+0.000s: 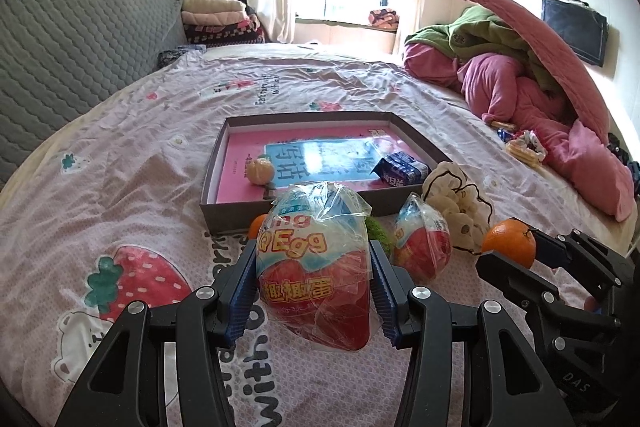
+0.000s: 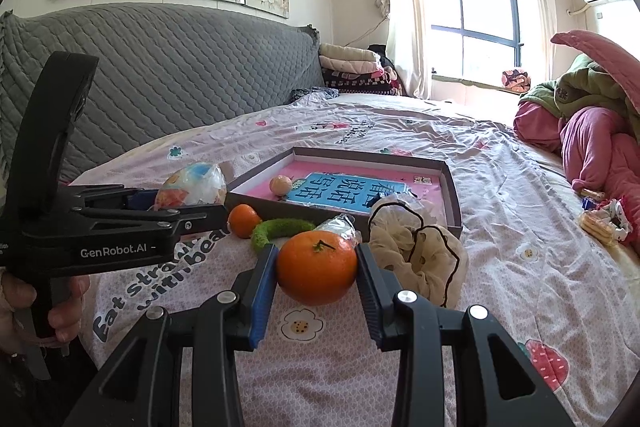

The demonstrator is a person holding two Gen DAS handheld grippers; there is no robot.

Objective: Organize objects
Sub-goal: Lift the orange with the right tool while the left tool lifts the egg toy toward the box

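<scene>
The box [image 1: 320,155] sits mid-bed on the sheet [image 1: 140,147], and inside it a small fruit [image 1: 260,170] lies at eight o'clock, a packet [image 1: 400,169] at four. Just before the box's near wall, a wrapped egg [image 1: 316,263] is up between the left gripper [image 1: 314,291] pads. To its three o'clock rests a second egg [image 1: 424,243], then a scrunchie [image 1: 460,203]. Further right, an orange [image 2: 317,269] is clamped in the right gripper [image 2: 316,275]. A ring [image 2: 280,229] lies behind that orange at eleven o'clock.

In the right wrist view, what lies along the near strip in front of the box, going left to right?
Left gripper holding a wrapped toy egg → small orange → green ring → large orange in the right gripper → cream cloth.
</scene>
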